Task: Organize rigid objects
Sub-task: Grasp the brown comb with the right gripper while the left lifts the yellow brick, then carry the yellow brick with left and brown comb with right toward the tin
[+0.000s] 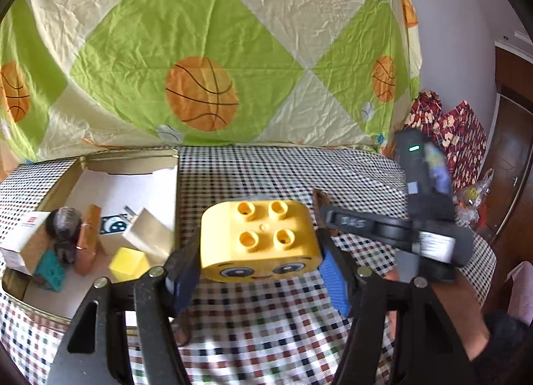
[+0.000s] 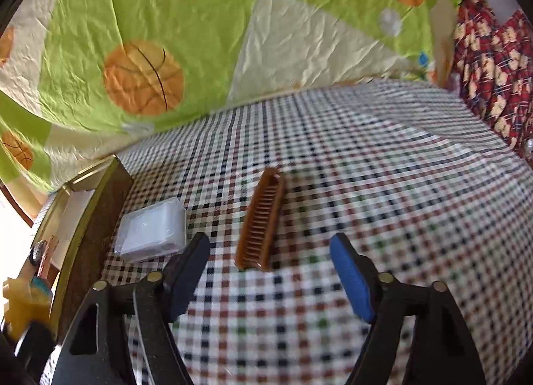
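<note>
Landmark: tin (image 1: 63, 182), a shallow gold-rimmed metal box with a white paper lining, lying on the checked cloth (image 1: 266, 168).
Block (image 1: 261, 240): glossy yellow plastic, rounded corners, four round studs on top, a printed face on the near side; it sits just right of the tin, studs up, long axis across the left wrist view.
Left gripper (image 1: 258, 280): black arms with ribbed blue pads; the pads press the block's two short ends, so it grips the block, angled down toward the cloth.
Comb (image 2: 261, 221): brown translucent plastic, short and straight with a row of fine teeth; it lies flat on the cloth well to the right of the tin, long axis running away from the right gripper, its far end tilted slightly right.
Right gripper (image 2: 269, 280): jaws apart and holding nothing, tilted steeply down, with the comb's near end just ahead of the gap; neither pad touches it.
Case (image 2: 151, 233): clear, frosted plastic, flat and rectangular with rounded corners, touching or nearly touching the tin's right wall.
Tin contents: a small yellow cube (image 1: 128, 263), a teal piece (image 1: 50, 271), a white carton (image 1: 23, 245) and a dark lumpy item (image 1: 65, 230), piled at its near left.
Backdrop: crumpled green and cream sheet (image 1: 233, 35) with basketball prints, behind the tin.
Hand (image 1: 459, 311): bare forearm right of the tin, carrying the right gripper's handle.
</note>
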